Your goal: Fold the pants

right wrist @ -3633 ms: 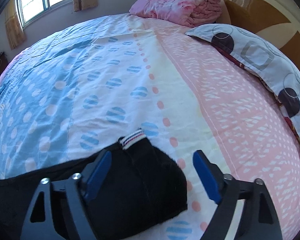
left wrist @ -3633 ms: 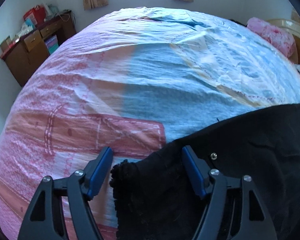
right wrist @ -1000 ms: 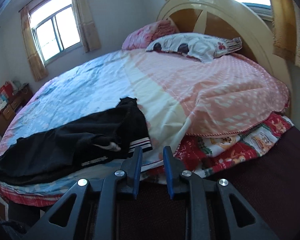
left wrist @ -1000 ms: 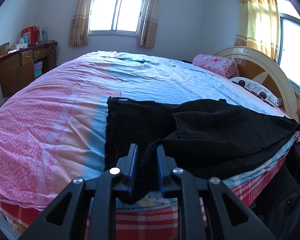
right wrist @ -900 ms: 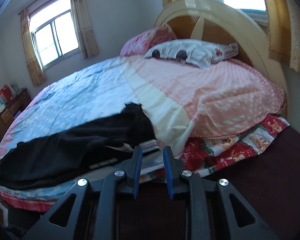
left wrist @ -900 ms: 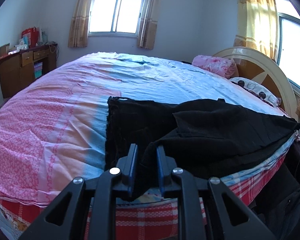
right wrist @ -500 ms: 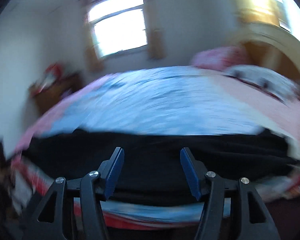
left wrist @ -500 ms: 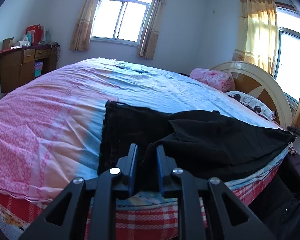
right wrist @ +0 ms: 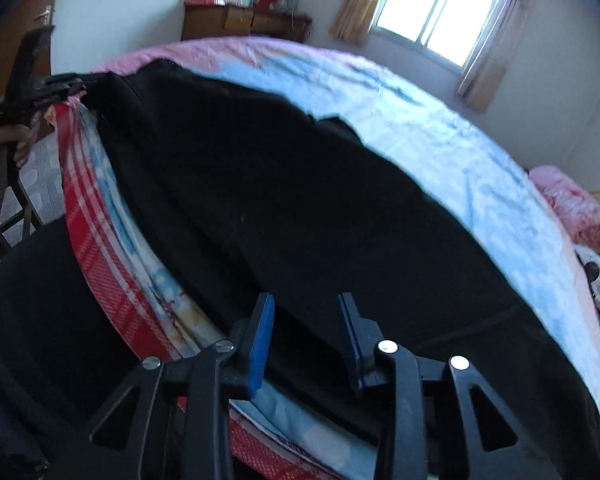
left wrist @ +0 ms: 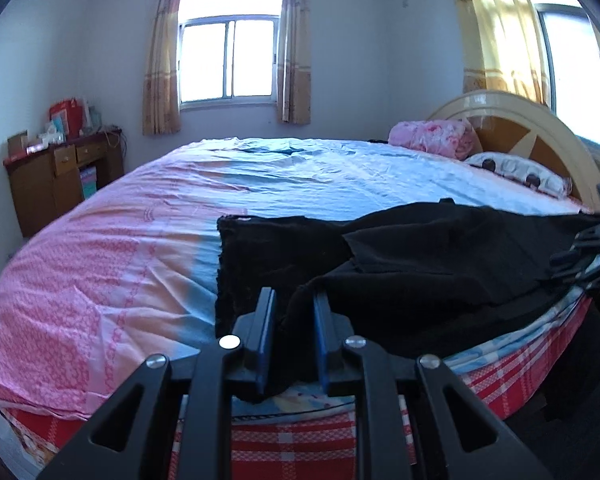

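Daylight is coming through a window [left wrist: 230,62] with tan curtains into a white-walled bedroom, and a wide bed [left wrist: 112,256] is filling most of both views. Its cotton sheet is lying slightly creased, printed pink at the foot and pale blue toward the middle, with a red checked layer showing along the near edge. A curved cream and brown headboard [left wrist: 516,128] is standing at the far right, with a rumpled pink quilt [left wrist: 436,138] and a circle-patterned pillow [left wrist: 516,170] beside it. A brown wooden cabinet [left wrist: 60,176] is standing against the left wall, its top cluttered.

Black pants [left wrist: 420,268], soft and matte, are lying lengthwise along the near edge of the bed, loosely bunched, with one fuzzy hem squared off on the pink part of the sheet.

The left claw [left wrist: 294,334] is pinching a fold of the pants between its blue pads, which are standing nearly together. The right claw [right wrist: 306,338] is tilting down over the pants near the bed edge; its jaws have just been closing, yet they are standing apart with dark cloth under the gap, and the pads are not pressing on it.
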`<state>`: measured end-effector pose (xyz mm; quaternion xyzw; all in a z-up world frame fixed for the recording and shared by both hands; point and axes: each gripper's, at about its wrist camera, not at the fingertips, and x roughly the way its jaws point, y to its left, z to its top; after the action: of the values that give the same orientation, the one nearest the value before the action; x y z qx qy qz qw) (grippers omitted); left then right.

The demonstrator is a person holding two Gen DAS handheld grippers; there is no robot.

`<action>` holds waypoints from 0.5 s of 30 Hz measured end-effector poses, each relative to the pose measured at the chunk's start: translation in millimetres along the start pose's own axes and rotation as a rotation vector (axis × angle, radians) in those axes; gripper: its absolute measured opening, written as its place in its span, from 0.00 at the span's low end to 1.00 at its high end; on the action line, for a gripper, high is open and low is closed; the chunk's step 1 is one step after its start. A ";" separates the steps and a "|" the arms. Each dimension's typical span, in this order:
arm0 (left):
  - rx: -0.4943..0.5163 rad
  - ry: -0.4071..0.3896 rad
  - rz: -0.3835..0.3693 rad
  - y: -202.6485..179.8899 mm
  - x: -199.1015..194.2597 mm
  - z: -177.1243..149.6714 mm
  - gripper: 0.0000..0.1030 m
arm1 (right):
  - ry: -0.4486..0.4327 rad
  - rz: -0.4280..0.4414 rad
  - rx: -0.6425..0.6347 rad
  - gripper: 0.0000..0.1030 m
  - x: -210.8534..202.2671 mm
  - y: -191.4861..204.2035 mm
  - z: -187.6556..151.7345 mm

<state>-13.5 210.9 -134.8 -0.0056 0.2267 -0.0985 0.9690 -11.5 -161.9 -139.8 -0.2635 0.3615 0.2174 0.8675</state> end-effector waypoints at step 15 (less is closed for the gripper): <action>0.088 -0.052 0.018 -9.6 -17.6 11.4 0.15 | -0.068 0.018 0.026 0.04 -30.1 -6.5 -16.5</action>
<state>-25.7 204.5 -116.4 0.0366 0.1968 -0.0993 0.9747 -35.7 -182.6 -125.4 -0.2415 0.3371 0.2292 0.8806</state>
